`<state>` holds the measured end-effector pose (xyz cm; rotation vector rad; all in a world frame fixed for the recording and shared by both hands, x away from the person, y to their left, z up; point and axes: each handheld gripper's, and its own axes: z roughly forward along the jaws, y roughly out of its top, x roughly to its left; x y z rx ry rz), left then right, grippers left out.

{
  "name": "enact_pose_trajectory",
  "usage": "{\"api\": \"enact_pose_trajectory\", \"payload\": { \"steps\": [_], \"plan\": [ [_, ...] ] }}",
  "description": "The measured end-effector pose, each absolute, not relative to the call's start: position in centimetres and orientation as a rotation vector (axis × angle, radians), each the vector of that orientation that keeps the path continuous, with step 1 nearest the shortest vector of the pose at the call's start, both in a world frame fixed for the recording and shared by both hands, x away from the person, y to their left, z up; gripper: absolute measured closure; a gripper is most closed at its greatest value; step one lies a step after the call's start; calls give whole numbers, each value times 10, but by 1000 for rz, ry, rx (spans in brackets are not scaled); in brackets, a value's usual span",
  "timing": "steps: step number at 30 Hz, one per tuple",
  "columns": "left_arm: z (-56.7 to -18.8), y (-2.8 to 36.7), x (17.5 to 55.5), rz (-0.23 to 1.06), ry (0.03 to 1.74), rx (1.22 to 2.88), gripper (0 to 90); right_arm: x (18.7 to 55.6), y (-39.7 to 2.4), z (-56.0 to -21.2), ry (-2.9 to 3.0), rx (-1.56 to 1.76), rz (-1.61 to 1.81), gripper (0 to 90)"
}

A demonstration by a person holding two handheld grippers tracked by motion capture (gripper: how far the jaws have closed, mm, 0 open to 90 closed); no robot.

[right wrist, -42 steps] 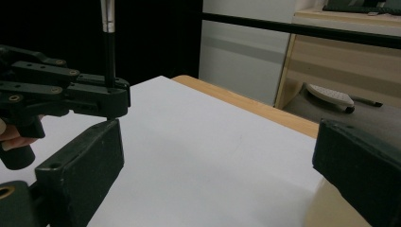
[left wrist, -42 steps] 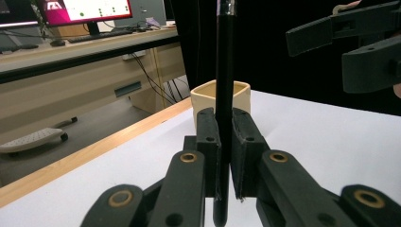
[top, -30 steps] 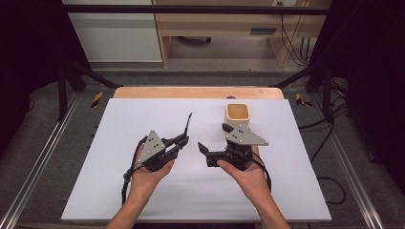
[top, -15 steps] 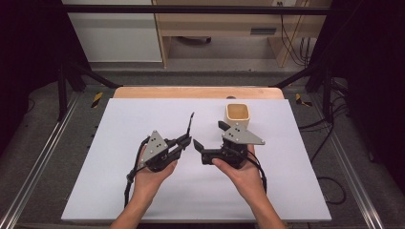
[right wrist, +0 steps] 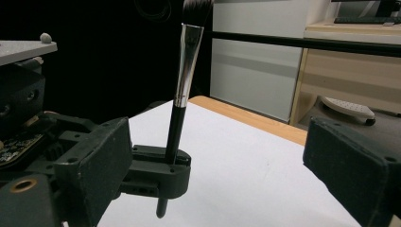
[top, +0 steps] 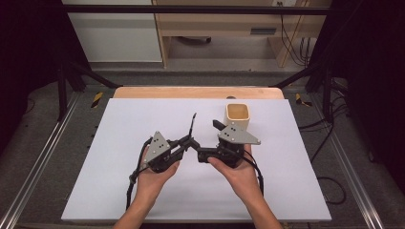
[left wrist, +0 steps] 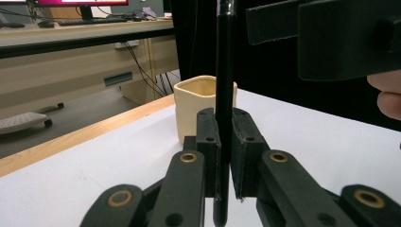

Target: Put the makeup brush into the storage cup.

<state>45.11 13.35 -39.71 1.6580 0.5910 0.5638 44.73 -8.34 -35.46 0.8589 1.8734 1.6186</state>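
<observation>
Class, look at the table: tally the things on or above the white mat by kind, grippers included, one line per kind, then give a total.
Grippers: 2, the left gripper and the right gripper
Brushes: 1, the black makeup brush, clamped upright in the left gripper
Cups: 1, the cream square cup
Total: 4

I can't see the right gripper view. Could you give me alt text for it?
A makeup brush stands upright, its black handle clamped in the left gripper. The right gripper's own black jaws stand wide apart to either side, above a white table.
</observation>
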Motion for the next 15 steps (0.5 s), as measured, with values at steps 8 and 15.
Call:
{"api": "enact_pose_trajectory", "payload": {
  "steps": [8, 15],
  "plan": [
    [-399, 129, 451, 550, 590, 1659, 835, 448, -80, -354, 1870, 866, 1630, 120],
    [-399, 125, 450, 542, 586, 1662, 835, 450, -76, -357, 1889, 844, 1627, 203]
  ]
}}
